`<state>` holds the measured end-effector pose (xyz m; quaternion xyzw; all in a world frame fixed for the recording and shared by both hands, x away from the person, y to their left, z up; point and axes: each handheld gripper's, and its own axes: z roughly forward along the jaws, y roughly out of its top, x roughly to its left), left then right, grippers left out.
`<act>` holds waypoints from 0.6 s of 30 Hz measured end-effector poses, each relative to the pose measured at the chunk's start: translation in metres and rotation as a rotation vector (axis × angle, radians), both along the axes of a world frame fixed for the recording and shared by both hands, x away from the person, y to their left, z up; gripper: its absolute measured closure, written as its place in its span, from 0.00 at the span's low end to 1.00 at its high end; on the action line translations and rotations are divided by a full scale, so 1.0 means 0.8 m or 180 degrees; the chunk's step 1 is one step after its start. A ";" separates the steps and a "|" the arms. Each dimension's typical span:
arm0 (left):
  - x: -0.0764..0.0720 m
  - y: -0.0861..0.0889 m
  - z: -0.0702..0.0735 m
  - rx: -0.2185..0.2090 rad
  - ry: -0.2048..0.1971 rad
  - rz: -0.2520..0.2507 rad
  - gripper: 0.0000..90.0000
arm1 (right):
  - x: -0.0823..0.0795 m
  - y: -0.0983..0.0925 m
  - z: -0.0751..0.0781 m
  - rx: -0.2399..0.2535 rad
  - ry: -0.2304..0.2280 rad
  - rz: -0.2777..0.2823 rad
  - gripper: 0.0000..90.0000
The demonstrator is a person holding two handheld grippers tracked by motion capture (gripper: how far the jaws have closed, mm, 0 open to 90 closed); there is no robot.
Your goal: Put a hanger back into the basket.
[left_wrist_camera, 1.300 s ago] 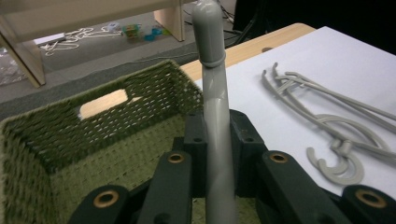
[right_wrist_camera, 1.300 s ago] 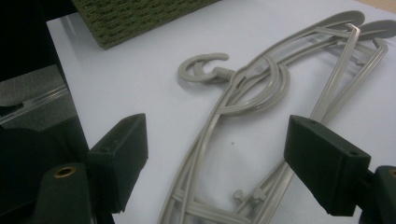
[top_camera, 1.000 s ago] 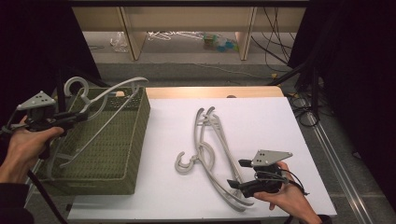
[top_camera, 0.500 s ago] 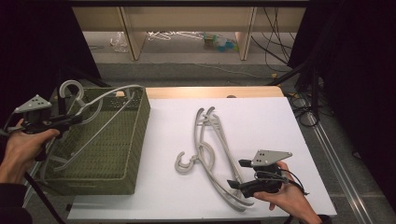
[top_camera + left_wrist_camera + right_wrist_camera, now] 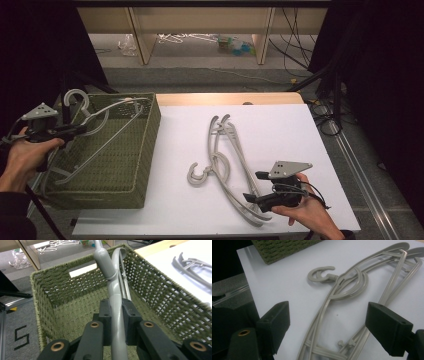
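Note:
My left gripper (image 5: 75, 131) is shut on the neck of a grey plastic hanger (image 5: 107, 117) and holds it tilted over the green woven basket (image 5: 151, 131). In the left gripper view, the hanger's stem (image 5: 115, 293) runs up between the jaws of that gripper (image 5: 116, 315), with the basket's wall (image 5: 62, 285) behind it. Two or three more grey hangers (image 5: 225, 152) lie tangled on the white tabletop (image 5: 300, 135). My right gripper (image 5: 252, 197) rests at their near end, open. In the right gripper view its jaws (image 5: 330, 325) stand wide apart over the hanger arms (image 5: 352, 282), touching nothing.
The basket stands at the table's left end, partly past the edge. A wooden strip (image 5: 225, 98) borders the table's far side. Beyond it are shelf legs with clutter (image 5: 230, 44) on the floor. Cables (image 5: 327, 117) hang off the right side.
My left gripper has sunk a little with the hanger, whose far arm now sits lower, nearer the basket rim. The right gripper and the hangers on the table have not moved.

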<state>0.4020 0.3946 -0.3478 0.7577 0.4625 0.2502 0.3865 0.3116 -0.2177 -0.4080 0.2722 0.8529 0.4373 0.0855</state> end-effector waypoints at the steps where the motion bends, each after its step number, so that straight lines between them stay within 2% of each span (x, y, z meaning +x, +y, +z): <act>1: 0.001 0.001 -0.002 0.0016 0.0023 0.0016 0.88 | 0.000 0.000 0.000 0.0001 0.0003 -0.0002 0.23; 2: 0.003 0.002 -0.004 0.0027 0.0027 0.0026 0.88 | 0.000 0.000 0.000 0.0000 0.0004 -0.0001 0.23; 3: 0.005 0.004 -0.004 0.0107 0.0048 0.0000 0.88 | 0.000 0.000 -0.001 -0.0003 0.0018 0.0000 0.23; 5: 0.008 0.002 -0.005 0.0100 0.0060 0.0004 0.88 | 0.000 0.001 -0.001 -0.0014 0.0029 0.0003 0.23; 6: 0.008 0.005 -0.002 0.0231 0.0158 -0.0043 0.88 | 0.000 0.001 -0.001 -0.0014 0.0029 0.0003 0.23; 7: 0.009 0.001 -0.003 0.0119 0.0102 0.0017 0.88 | 0.000 0.001 -0.001 -0.0014 0.0029 0.0005 0.23; 8: 0.010 0.000 -0.002 0.0100 0.0081 0.0054 0.88 | 0.000 0.000 -0.001 -0.0011 0.0036 0.0004 0.23; 9: 0.011 0.002 0.000 0.0175 0.0089 0.0010 0.88 | 0.000 0.000 -0.001 -0.0011 0.0040 -0.0002 0.23; 10: 0.012 0.001 0.001 0.0120 0.0045 0.0060 0.88 | 0.001 0.000 -0.002 -0.0013 0.0012 0.0005 0.23; 11: 0.013 0.003 0.003 0.0186 0.0026 -0.0001 0.88 | 0.001 0.000 -0.002 -0.0013 0.0012 0.0005 0.23; 12: 0.014 0.004 0.004 0.0172 -0.0007 -0.0045 0.88 | 0.001 0.000 -0.002 -0.0014 0.0022 0.0014 0.23; 13: 0.016 0.000 0.002 0.0134 -0.0055 -0.0023 0.88 | 0.001 0.000 -0.002 -0.0015 0.0025 0.0013 0.23; 14: 0.017 0.000 0.001 0.0153 -0.0051 -0.0030 0.89 | 0.001 0.000 -0.002 -0.0016 0.0026 0.0013 0.23; 15: 0.020 0.000 -0.001 0.0289 -0.0055 -0.0151 0.89 | 0.001 0.000 -0.002 -0.0015 0.0029 0.0015 0.23; 17: 0.021 -0.003 -0.005 0.0274 -0.0097 -0.0173 0.88 | 0.000 0.000 -0.002 -0.0017 0.0039 0.0019 0.23; 18: 0.022 -0.001 -0.007 0.0410 -0.0066 -0.0268 0.89 | 0.000 0.001 -0.002 -0.0018 0.0039 0.0001 0.23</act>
